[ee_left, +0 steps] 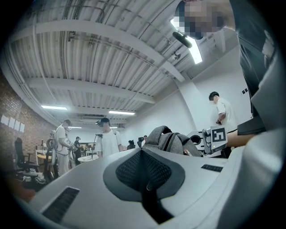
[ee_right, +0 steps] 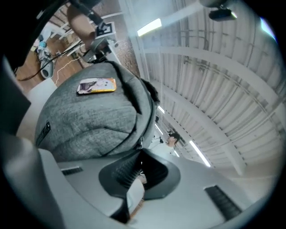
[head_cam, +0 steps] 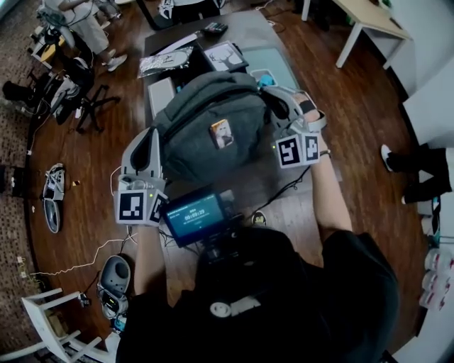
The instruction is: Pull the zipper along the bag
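Right gripper view: the right gripper (ee_right: 141, 154) is closed on what seems the zipper pull (ee_right: 140, 144) of the grey bag (ee_right: 89, 120) lying on the table (head_cam: 252, 32). The left gripper (ee_left: 142, 150) is closed on nothing, so I think the bag may slide when pulled.

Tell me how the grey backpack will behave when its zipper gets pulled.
The backpack looks soft and bulging, so its fabric will probably bunch and give. It seems full, likely heavy enough not to slide.

Framed picture (head_cam: 225, 55), white table (head_cam: 369, 18)
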